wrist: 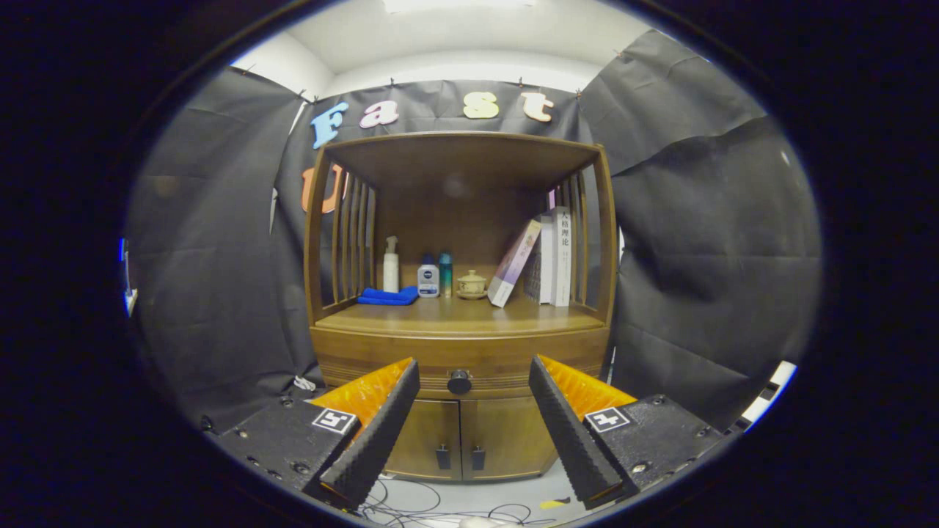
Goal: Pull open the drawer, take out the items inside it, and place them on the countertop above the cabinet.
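Note:
A wooden cabinet (460,345) stands ahead of me against the black cloth wall. Its drawer (381,363) is closed, with a round dark knob (459,381) at the middle of its front. The knob lies beyond my fingertips, in line with the gap between them. My gripper (474,378) is open, its fingers spread wide with nothing between them. The countertop (455,315) above the drawer has bare wood along its front.
On the countertop's back stand a folded blue cloth (389,295), a white pump bottle (391,265), a small white and blue bottle (428,280), a teal bottle (445,273), a little lidded pot (472,284) and several books (546,257). Two lower doors (462,440) sit under the drawer. Cables (425,506) lie on the floor.

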A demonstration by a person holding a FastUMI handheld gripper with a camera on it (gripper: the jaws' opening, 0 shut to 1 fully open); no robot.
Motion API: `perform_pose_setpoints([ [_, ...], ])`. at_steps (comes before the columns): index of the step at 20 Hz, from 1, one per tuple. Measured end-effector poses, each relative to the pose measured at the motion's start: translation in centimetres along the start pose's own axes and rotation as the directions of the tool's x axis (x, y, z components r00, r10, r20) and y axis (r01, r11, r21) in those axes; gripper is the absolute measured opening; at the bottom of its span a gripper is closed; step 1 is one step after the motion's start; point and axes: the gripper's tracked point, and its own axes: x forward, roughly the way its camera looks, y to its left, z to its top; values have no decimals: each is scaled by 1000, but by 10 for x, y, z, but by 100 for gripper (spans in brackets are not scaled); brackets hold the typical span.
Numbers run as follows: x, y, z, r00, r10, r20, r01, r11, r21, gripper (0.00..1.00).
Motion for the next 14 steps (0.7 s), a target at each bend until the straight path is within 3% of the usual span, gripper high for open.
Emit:
perform_pose_setpoints([
  [14, 73, 11, -42, 998, 38, -47, -40, 999, -23, 98],
])
